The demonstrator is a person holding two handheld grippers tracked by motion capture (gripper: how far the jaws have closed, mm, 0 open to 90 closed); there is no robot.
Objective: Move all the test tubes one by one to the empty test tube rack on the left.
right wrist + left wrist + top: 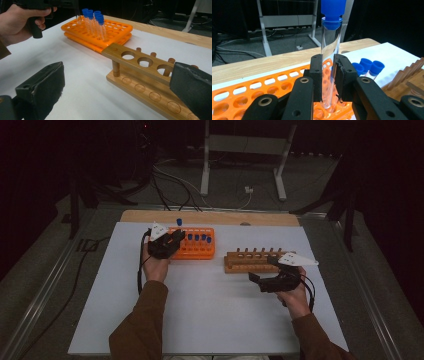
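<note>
My left gripper [173,239] [329,75] is shut on a clear test tube [330,47] with a blue cap [179,221]. It holds the tube upright, with the lower end at a hole near the left end of the orange rack [197,252] [262,83] [117,27]. Several more blue-capped tubes [200,238] [368,66] [93,18] stand in that rack. My right gripper [263,270] [117,80] is open and holds nothing. Its jaws stand wide on either side of the near end of an empty wooden tube rack [250,262] [140,60].
Both racks sit on a white sheet [210,305] over the table, with a bare wooden strip [210,216] along the far edge. A metal stand [245,150] and cables [170,182] lie on the floor beyond. In the right gripper view, the person's left hand [17,23] is at top left.
</note>
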